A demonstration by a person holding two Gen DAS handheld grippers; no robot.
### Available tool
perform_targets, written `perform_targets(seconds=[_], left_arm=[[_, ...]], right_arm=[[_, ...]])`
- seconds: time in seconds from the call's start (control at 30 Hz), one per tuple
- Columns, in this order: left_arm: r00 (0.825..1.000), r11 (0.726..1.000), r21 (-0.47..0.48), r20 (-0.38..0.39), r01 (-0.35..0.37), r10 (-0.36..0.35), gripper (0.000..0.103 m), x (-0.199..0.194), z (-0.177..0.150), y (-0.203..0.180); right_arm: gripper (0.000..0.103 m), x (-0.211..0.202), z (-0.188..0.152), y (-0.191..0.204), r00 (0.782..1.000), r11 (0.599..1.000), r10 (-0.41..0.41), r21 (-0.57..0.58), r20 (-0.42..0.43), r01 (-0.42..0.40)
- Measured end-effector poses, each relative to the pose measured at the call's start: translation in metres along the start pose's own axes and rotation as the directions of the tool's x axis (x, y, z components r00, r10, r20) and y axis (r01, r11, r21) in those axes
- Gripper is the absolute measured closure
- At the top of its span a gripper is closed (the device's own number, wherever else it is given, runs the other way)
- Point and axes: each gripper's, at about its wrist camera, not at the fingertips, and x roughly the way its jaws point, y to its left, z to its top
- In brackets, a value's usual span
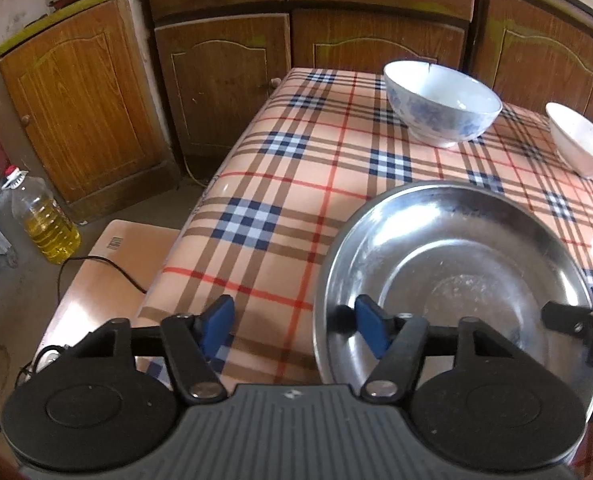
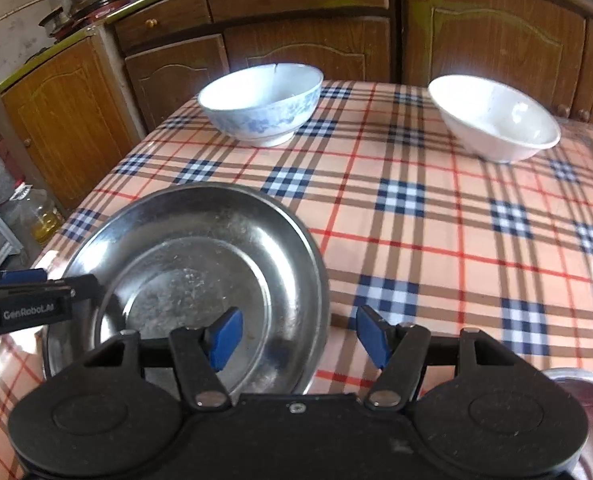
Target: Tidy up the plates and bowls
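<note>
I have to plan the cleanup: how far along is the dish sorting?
Nothing looks stacked yet. Both the left gripper and right gripper straddle the steel plate's opposite rims, jaws open. The blue-patterned bowl and white bowl sit apart on the tablecloth, untouched.

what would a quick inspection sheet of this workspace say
surface: plaid tablecloth over the table
job's things: round steel plate near edge; blue-patterned white bowl and plain white bowl at far side, apart
clutter: nothing seen on the cloth
grippers: left gripper and right gripper each open, straddling the plate's rim on opposite sides
cables: black cable over a cardboard box
surroundings: wooden cabinets; oil bottle on floor
</note>
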Motion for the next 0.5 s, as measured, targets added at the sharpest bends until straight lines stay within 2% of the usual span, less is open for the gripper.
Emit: perform_targets(seconds=[0.07, 0.13, 0.2, 0.37, 0.5], left_arm=[[1.000, 1.000, -0.003, 0.002, 0.023, -0.023, 0.049, 0.001, 0.001, -0.001], [0.999, 0.999, 0.005, 0.008, 0.050, -0.050, 0.075, 0.002, 0.003, -0.005], [0.999, 0.999, 0.018, 0.011, 0.037, -0.037, 0.076, 0.002, 0.004, -0.010], [0.998, 0.998, 0.020, 0.023, 0.053, -0.054, 0.079, -0.003, 0.002, -0.009], [0.998, 0.999, 0.009, 0.037, 0.049, -0.049, 0.079, -0.011, 0.002, -0.007]], right_arm=[[0.037, 0.001, -0.001, 0.000, 1.000, 1.000, 0.021, 0.010, 0.004, -0.021], [0.062, 0.000, -0.001, 0.002, 1.000, 1.000, 0.014, 0.013, 0.013, -0.014], [0.076, 0.000, -0.001, 0.002, 1.000, 1.000, -0.002, 0.011, 0.014, 0.002], [0.080, -0.006, -0.002, -0.003, 0.999, 1.000, -0.008, 0.027, 0.039, 0.007], [0.080, -0.018, 0.000, 0.003, 0.997, 1.000, -0.014, -0.008, 0.070, 0.014]])
